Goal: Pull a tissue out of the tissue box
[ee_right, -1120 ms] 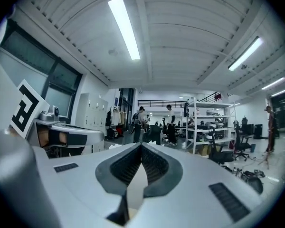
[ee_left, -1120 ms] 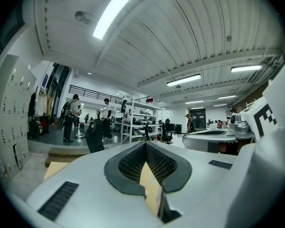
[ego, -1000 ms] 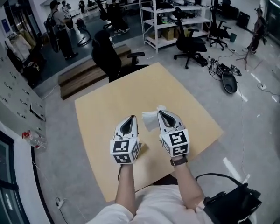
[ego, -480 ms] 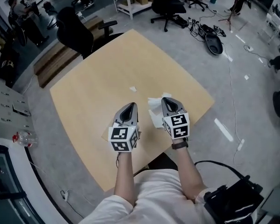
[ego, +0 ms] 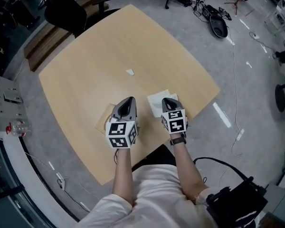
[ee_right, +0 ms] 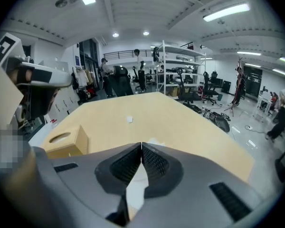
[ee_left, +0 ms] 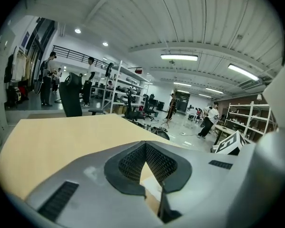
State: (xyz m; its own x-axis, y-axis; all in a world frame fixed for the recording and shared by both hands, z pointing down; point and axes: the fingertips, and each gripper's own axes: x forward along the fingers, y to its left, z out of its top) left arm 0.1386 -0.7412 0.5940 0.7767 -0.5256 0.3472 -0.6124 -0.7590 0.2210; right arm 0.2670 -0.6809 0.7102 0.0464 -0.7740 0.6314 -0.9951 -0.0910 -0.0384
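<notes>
Change: since one second before, the left gripper [ego: 128, 100] and the right gripper [ego: 167, 100] have both come down close to the table [ego: 109, 46]. The tissue [ego: 156, 101], which then stood raised in front of the right gripper, is now spread flat over the wood.
Head view: the tissue box [ego: 103, 123], of cardboard colour, stands just beside the left gripper, on its outer side. The tissue is completely out of the box, at the tips of the right gripper. A white scrap [ego: 129, 72] lies further out on the table, well apart from both.
Left gripper view: the jaws meet at their tips and nothing is pinched between them. Through the gap below the tips only the table and a pale patch show; what that patch is I cannot tell.
Right gripper view: the jaws are pressed together, with white paper in the slit between the pads and a little of it past the tips. The tissue seems to be held by one edge. The box, with its oval opening on top, stands to the left.
Handling: the sheet is very light, soft and limp. It tears easily and holds no shape, so it will drape and drift.
Where to hold: at an edge or a corner, with a thin pinch, as it probably is now.
</notes>
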